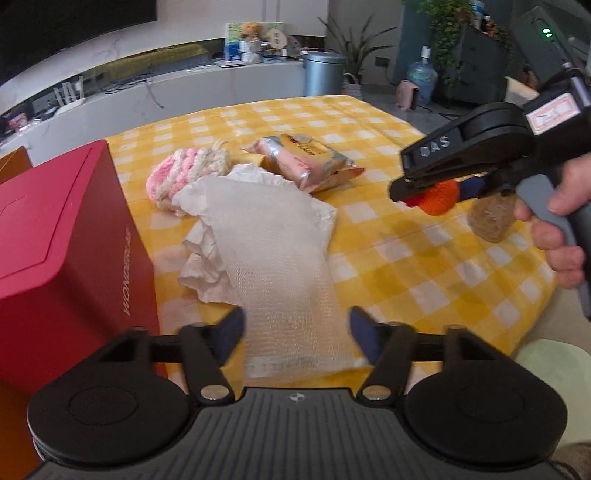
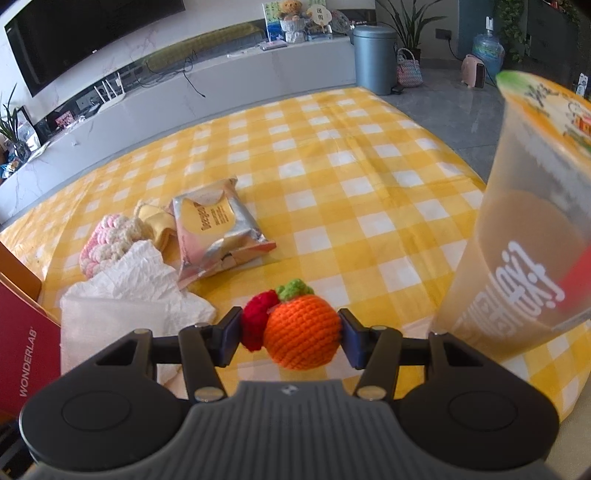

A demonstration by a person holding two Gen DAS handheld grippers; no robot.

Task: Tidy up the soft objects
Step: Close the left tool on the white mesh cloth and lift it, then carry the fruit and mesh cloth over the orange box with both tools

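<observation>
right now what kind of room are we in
Most likely a home living room: a large dark TV hangs on the wall above a long low media console, with potted plants nearby and a yellow checked tablecloth on the work table.

Each tool (image 2: pixel 290 338) is black with ribbed grey housing, round discs, silver screws, dark-blue pads (image 1: pixel 229 334); grey trigger (image 1: pixel 546 214).

You have a knitted wool orange toy (image 2: pixel 301 334), a gauzy white mesh cloth (image 1: pixel 280 258) over crinkled tissue paper (image 2: pixel 144 273), a glossy foil wipes pack (image 2: pixel 218 229), and a matt red box (image 1: pixel 62 251) at the left edge.
</observation>
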